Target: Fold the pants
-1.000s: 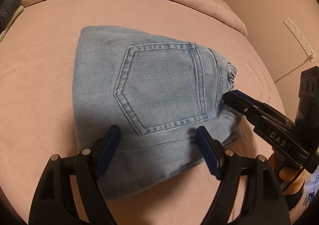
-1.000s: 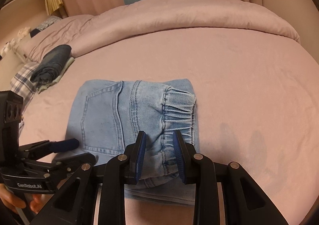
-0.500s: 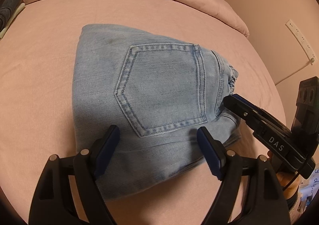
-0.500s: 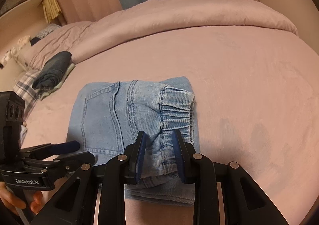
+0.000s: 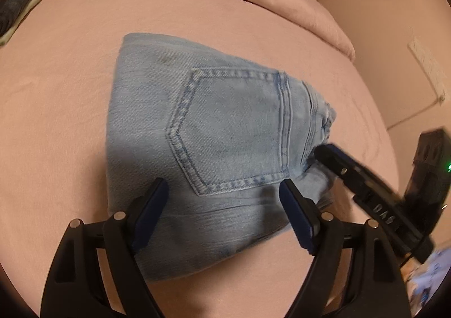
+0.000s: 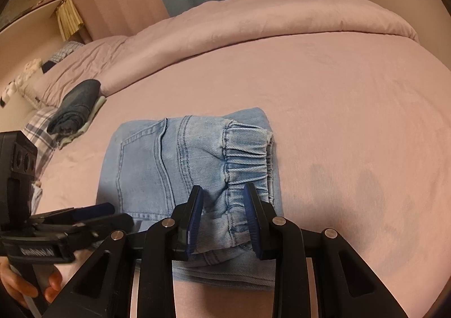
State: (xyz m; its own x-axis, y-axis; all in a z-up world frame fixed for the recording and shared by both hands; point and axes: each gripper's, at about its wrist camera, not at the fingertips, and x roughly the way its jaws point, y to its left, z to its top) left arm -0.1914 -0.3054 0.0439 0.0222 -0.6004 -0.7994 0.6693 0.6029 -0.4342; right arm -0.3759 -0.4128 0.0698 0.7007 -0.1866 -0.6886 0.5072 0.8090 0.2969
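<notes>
The pants (image 5: 214, 148), light-blue denim folded into a compact packet, lie flat on the pink bed (image 5: 56, 126), back pocket (image 5: 228, 132) facing up and the gathered elastic waistband (image 6: 245, 154) at the end nearest the right hand-held gripper.

The left hand-held gripper (image 5: 222, 205) hovers over the near edge of the packet with its two blue-padded fingers (image 5: 152, 205) spread wide apart; denim shows between them, but neither pad visibly presses into it. In the right wrist view this gripper (image 6: 93, 212) appears at the left edge, held in a hand (image 6: 28, 287).

The right hand-held gripper (image 6: 224, 216) straddles the near corner of the waistband. Its fingers (image 6: 194, 213) stand fairly close, with a bunched roll of denim between them (the cloth fills the gap, though whether the pads actually squeeze it is hard to judge from this angle). In the left wrist view the same gripper (image 5: 324, 153) comes in from the right, its tip at the waistband edge of the pants.

Farther off on the bed, near the pillow (image 6: 70, 70), a dark folded garment (image 6: 76, 103) sits on a pale one, well apart from the pants.

Lettering reading "DAS" is visible on the right gripper's body in the left wrist view. The white label on the left gripper's body in the right wrist view is too blurred to read.
</notes>
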